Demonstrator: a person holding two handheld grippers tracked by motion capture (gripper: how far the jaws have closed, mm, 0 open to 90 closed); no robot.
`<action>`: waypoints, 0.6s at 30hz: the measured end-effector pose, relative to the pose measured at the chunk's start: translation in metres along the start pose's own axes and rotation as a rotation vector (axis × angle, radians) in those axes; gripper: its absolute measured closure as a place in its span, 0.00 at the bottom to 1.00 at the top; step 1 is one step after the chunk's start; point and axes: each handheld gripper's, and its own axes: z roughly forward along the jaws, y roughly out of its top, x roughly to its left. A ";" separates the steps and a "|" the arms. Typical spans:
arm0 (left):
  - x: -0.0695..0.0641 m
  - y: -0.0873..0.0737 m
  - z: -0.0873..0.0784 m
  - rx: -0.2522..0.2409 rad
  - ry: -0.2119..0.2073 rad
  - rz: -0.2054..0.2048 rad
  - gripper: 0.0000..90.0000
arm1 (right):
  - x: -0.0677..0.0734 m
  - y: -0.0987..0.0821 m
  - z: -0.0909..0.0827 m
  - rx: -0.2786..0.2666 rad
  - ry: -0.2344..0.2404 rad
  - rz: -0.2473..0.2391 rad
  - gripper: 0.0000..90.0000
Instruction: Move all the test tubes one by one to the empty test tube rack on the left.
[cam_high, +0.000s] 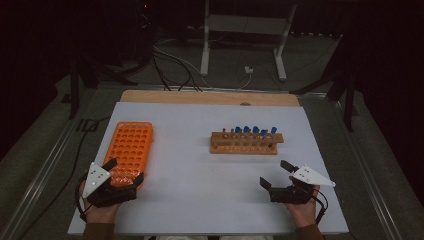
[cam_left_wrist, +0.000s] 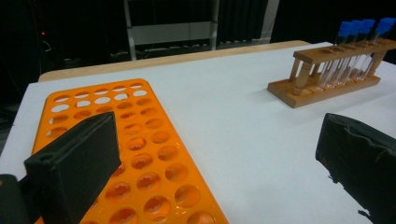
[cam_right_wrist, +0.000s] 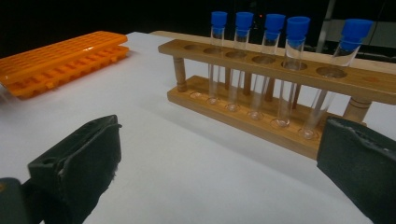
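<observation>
Left gripper (cam_high: 123, 172) jaws wide, empty, over near end of orange rack (cam_high: 129, 150); right gripper (cam_high: 277, 175) jaws wide, empty; five blue-capped tubes (cam_right_wrist: 272, 65) in wooden rack (cam_right_wrist: 280, 81) just ahead; looks unstarted, orange holes all empty

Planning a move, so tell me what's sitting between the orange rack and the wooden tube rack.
Nothing: between the orange rack and the wooden tube rack the white table is bare, seen in the high view.
</observation>
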 end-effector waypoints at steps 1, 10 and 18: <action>0.001 0.000 0.000 -0.003 0.004 -0.005 0.01 | 0.000 0.000 0.000 0.000 0.000 0.000 0.00; 0.005 0.000 -0.003 -0.018 0.045 -0.025 0.01 | 0.004 0.004 0.000 -0.008 0.000 -0.007 0.00; 0.003 0.000 -0.004 -0.016 0.069 -0.015 0.01 | 0.010 0.020 -0.006 -0.038 0.009 -0.028 0.00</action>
